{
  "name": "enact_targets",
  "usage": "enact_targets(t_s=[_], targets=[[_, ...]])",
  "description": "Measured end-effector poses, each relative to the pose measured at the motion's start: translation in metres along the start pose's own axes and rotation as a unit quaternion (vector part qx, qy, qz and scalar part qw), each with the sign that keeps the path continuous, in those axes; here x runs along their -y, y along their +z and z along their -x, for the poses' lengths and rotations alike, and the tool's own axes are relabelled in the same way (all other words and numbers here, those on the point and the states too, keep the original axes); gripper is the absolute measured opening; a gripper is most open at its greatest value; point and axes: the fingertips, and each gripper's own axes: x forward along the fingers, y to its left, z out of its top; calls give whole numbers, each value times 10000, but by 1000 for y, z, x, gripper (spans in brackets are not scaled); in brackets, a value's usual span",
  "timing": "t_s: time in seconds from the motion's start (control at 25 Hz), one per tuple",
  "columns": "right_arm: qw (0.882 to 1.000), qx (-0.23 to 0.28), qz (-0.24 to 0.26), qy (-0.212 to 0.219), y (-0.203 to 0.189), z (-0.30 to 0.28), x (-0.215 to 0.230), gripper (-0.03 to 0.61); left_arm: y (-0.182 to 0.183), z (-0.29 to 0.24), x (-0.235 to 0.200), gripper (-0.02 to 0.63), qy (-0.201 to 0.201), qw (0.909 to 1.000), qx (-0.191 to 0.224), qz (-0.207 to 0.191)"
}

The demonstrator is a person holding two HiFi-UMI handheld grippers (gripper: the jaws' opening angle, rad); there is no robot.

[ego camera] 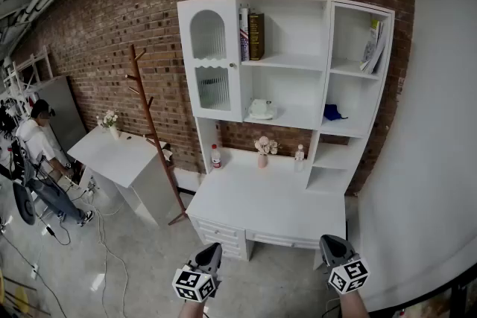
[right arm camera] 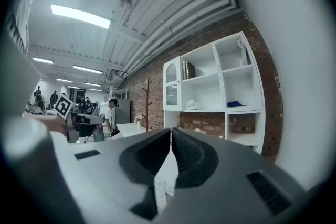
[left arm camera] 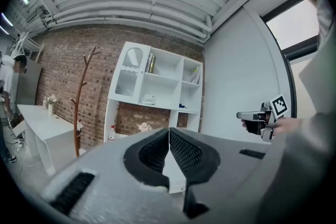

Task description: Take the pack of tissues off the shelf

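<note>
two grippers are held low in front of a white desk (ego camera: 272, 208) with one shelf unit (ego camera: 329, 56) on top, both well back from it. the left gripper (left arm camera: 169, 136) has its jaws pressed together with nothing between them. the right gripper (right arm camera: 170, 136) is the same, pads meeting and empty. neither touches anything.

there's one pack of tissues (ego camera: 261, 109) – a white bundle lying on the lower shelf of the middle compartment, under the shelf with two books (ego camera: 252, 35) standing upright. one small blue thing (ego camera: 333, 112) lies in the compartment to the right of the tissues, and a few thin books lean in the top right one (ego camera: 373, 45), too slim to count.

on the desk top below stand two bottles – one with a red label (ego camera: 216, 156) at the left, a smaller one (ego camera: 299, 154) at the right – and one little vase of flowers (ego camera: 263, 149) between them. one wooden coat stand (ego camera: 153, 134) leans by the brick wall beside the desk, next to one white side table (ego camera: 123, 160).
</note>
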Motion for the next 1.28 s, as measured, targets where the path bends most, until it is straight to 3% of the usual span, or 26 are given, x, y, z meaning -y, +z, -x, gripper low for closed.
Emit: enact_targets(t_s=[1.28], targets=[[9999,-71,4,-94,-4,-7,-57,34,-9,48,-30,26,-92,9999,-126,44]])
